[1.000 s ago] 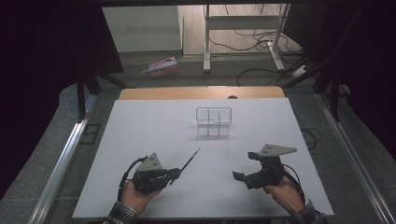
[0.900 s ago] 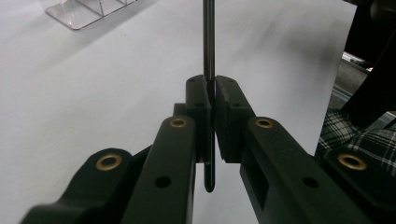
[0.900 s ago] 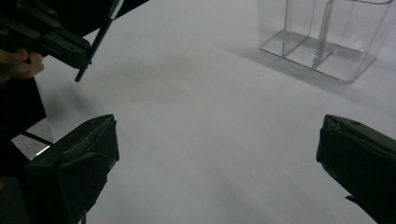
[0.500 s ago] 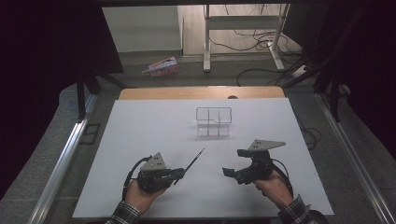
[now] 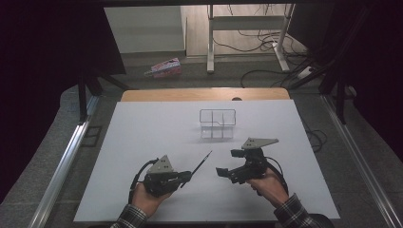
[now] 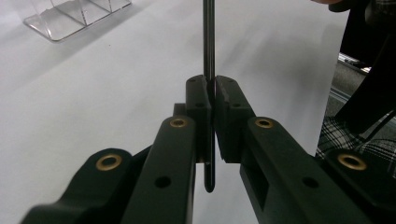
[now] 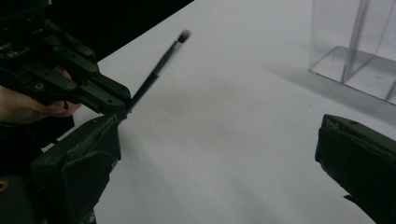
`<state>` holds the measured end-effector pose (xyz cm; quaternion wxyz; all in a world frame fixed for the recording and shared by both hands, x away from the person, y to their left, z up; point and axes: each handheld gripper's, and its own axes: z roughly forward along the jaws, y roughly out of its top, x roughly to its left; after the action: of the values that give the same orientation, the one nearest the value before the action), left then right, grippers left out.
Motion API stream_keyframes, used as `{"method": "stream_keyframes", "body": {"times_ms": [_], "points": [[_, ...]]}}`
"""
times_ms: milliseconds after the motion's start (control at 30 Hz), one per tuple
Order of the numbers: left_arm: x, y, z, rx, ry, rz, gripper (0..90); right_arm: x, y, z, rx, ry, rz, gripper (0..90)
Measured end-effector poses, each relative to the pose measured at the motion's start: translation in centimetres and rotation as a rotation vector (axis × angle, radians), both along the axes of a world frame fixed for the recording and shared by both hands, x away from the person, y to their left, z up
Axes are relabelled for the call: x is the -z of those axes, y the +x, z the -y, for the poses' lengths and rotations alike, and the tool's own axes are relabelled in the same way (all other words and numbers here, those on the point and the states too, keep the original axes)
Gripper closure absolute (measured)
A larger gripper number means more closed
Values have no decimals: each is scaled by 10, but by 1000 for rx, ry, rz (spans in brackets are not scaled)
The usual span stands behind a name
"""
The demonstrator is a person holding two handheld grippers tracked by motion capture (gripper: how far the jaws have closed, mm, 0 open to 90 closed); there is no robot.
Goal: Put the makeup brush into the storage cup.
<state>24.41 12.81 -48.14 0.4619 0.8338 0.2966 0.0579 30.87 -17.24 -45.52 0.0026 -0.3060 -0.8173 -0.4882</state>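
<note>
I am clamping the left gripper (image 5: 186, 176) on a thin black brush (image 5: 201, 163), its jaws pressing together on the handle low down, so the short rounded end is poking out behind the pads while the long shaft is running ahead of the jaws and slanting up off the white table (image 5: 142, 137). I am holding the right gripper (image 5: 223, 172) just beside it with jaws standing wide apart and nothing between them, pointing across at the left one, while the clear acrylic organizer (image 5: 217, 124) is sitting well ahead of both.
</note>
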Motion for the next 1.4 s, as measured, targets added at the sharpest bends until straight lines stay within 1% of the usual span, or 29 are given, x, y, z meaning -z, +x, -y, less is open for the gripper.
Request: {"method": "stream_keyframes", "body": {"times_ms": [33, 133, 333, 400, 567, 633, 767, 800, 833, 867, 933, 1100, 1233, 1267, 1300, 1333, 1400], "points": [[0, 0, 1, 1, -2, 0, 853, 0, 1, -2, -4, 2, 0, 2], [0, 0, 2, 3, -8, 1, 853, 0, 3, -7, -12, 13, -20, 3], [0, 0, 5, 9, -13, 2, 853, 1, 7, -15, -10, 55, -59, 3], [0, 0, 6, 7, -19, 5, 854, 1, 7, -18, -20, 67, -70, 3], [-1, -1, 8, 10, -25, 12, 854, -1, 7, -25, -33, 70, -83, 71], [-1, -1, 8, 13, -26, 13, 854, -1, 7, -27, -26, 63, -78, 99], [-1, -2, 9, 20, -22, 15, 853, -1, 8, -28, -31, 78, -98, 226], [-1, -2, 10, 22, -21, 15, 853, -1, 8, -29, -30, 81, -95, 271], [0, -2, 10, 24, -19, 16, 853, -2, 8, -29, -37, 86, -97, 320], [0, -2, 10, 25, -17, 14, 853, -2, 8, -29, -51, 94, -112, 351], [0, -2, 10, 24, -14, 14, 853, -2, 8, -29, -55, 94, -110, 424], [2, -1, 13, 27, 4, 8, 853, -2, 10, -27, -66, 117, -147, 580], [3, 0, 16, 32, 16, 5, 852, 0, 11, -27, -88, 134, -174, 768], [4, -1, 18, 36, 22, 4, 851, 0, 11, -26, -100, 148, -181, 806], [4, -1, 19, 38, 25, 7, 848, 0, 12, -25, -115, 181, -203, 837], [4, -1, 21, 41, 31, 5, 847, 0, 13, -25, -124, 203, -227, 844], [5, -1, 22, 40, 46, 11, 841, 0, 12, -26, -130, 190, -217, 847]]}}
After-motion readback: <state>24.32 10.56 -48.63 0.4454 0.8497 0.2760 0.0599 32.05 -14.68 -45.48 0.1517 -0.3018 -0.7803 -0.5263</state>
